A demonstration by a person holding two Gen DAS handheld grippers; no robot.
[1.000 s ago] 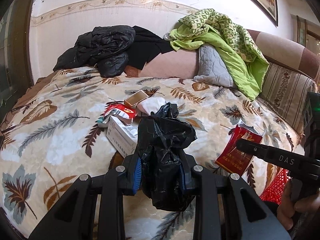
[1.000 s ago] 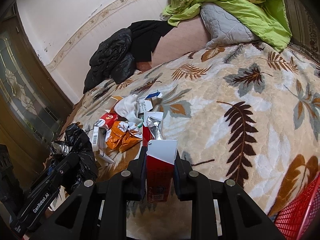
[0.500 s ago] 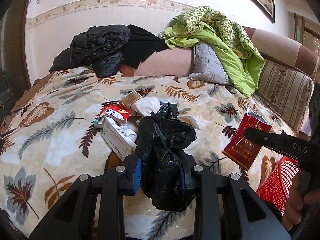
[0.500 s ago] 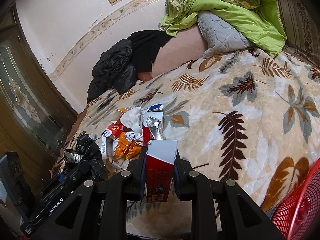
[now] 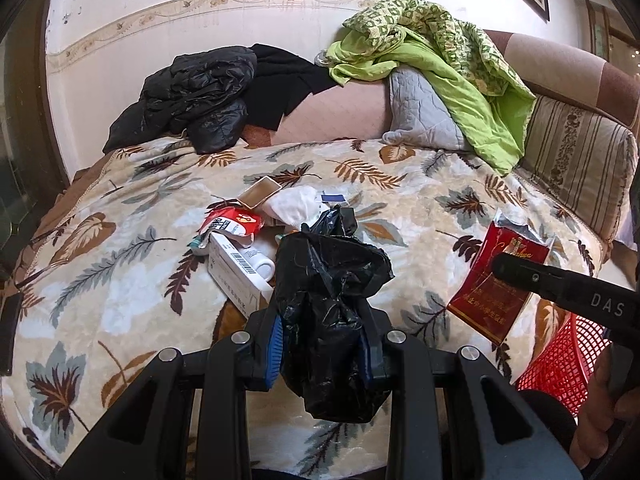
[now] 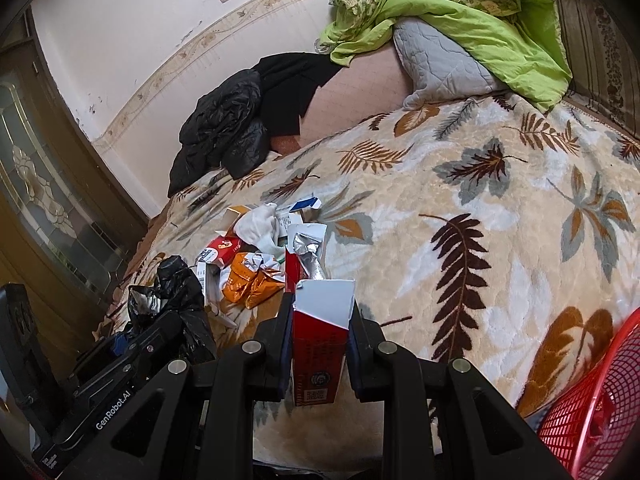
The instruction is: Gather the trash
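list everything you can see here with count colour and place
black plastic bag: 1, black, clamped in the left claw
cigarette carton: 1, red and white, clamped in the right claw
basket: 1, red mesh, at the bed's near right edge
white box: 1, white, mid-bed in the litter pile
orange wrappers: 2, orange, in the pile
red snack packet: 1, red and white, in the pile
tissue: 1, white, back of the pile
leaf blanket: 1, cream, over the bed
black jacket: 1, far left
green quilt: 1, far right
grey pillow: 1, under the quilt
left claw: 1, black
right claw: 1, black
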